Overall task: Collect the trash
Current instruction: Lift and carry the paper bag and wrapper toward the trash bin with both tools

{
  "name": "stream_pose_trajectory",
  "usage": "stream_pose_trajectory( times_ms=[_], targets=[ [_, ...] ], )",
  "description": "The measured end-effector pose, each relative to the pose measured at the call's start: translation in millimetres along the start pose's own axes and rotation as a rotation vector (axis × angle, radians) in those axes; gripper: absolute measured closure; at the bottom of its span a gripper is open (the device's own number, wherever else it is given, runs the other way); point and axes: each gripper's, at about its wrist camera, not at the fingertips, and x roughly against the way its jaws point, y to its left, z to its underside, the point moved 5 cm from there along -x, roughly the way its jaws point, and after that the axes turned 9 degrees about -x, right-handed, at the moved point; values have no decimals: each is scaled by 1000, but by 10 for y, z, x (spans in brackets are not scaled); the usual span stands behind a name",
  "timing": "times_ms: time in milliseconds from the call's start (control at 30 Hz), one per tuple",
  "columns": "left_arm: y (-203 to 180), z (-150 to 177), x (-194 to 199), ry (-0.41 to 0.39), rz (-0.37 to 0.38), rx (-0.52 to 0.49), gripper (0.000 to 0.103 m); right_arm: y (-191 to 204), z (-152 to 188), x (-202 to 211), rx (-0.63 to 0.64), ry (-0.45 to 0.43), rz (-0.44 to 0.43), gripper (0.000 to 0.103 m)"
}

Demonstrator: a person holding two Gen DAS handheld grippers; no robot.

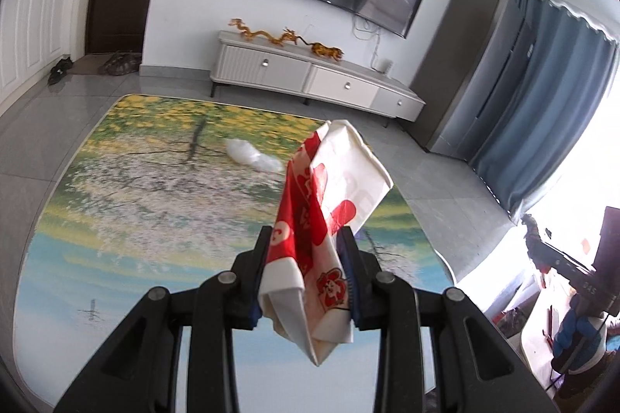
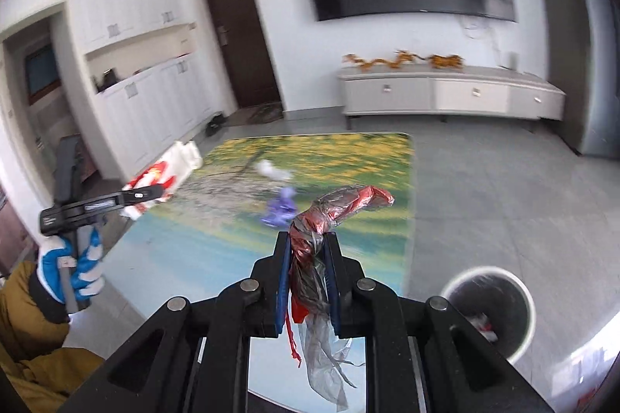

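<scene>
Left wrist view shows the left gripper (image 1: 306,258) clamped on a red-and-white paper bag (image 1: 325,203), folded flat, whose long axis runs from low between the fingers up and away toward the far right, its open white end pointing at the TV cabinet (image 1: 310,75). The bag is creased, printed with red shapes and a small red flower emblem near its lower end, which hangs below the pads. Beyond it a crumpled clear plastic wad (image 1: 254,155) lies on the landscape-printed table top (image 1: 116,219).

From the right wrist view, the right gripper (image 2: 308,258) has its fingers drawn narrow around a twisted red and grey plastic wrapper (image 2: 329,215). Its long axis goes from a limp clear tail hanging below the jaws up to a crinkled red tip bent toward the right. A purple crumpled scrap (image 2: 281,209) rests on the table just beyond. Low on the right stands a white-rimmed bin (image 2: 492,312) holding some scraps. At the left edge a gloved hand (image 2: 71,273) holds the other gripper with the bag.
</scene>
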Motion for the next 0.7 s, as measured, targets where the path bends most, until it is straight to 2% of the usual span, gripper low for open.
stream_pose_trajectory(
  times_ms=[200,400,567,700],
  targets=[
    [-417,-135,-190,29,52,-50,73,-533,45,183,-107,-44,51,87],
    [-947,-332,-479,73,109,-145,72,-1155,176,175,-257,-56,85,87],
    [-1513,-364,-943,152,188,-205,72,-1590,286,135,-353,-38,115,87],
    [-2029,-277,-1460,238,255,-259,72,-1894,380,116,-405,-17,142,87]
  ],
)
